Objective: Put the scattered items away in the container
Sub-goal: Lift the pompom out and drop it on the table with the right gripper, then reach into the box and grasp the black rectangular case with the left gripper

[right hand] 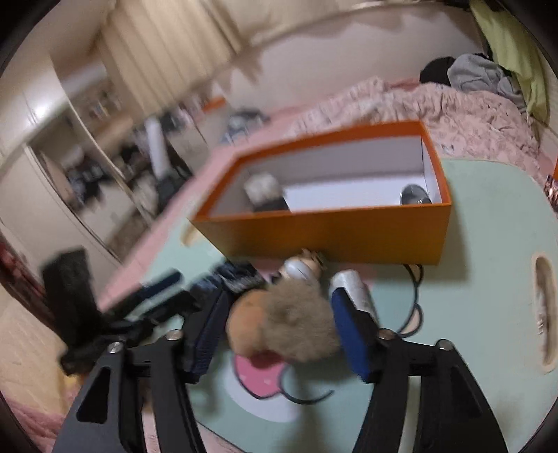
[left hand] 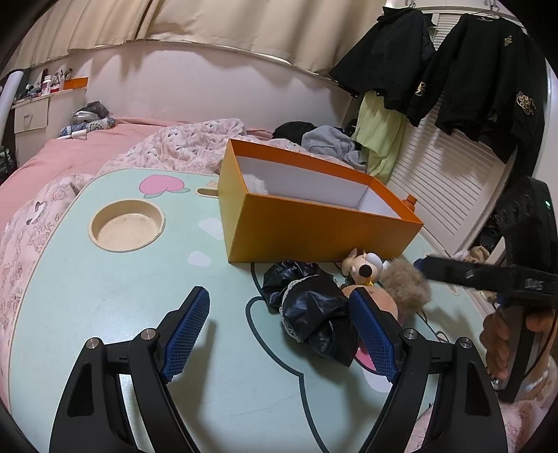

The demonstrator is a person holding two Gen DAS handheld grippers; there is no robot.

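**A lived-in bedroom**

You're working in a home bedroom — a bed with pink sheets (left hand: 52, 153) and a rumpled floral quilt (left hand: 181, 146), black tops (left hand: 484, 76) hung on a louvred door (left hand: 450, 188), curtains (left hand: 209, 21) behind, clothes heaped (left hand: 324, 139) at the wall.

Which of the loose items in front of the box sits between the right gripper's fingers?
The fluffy brown pompom; the right gripper straddles it, unlike the black scrunchie and doll.
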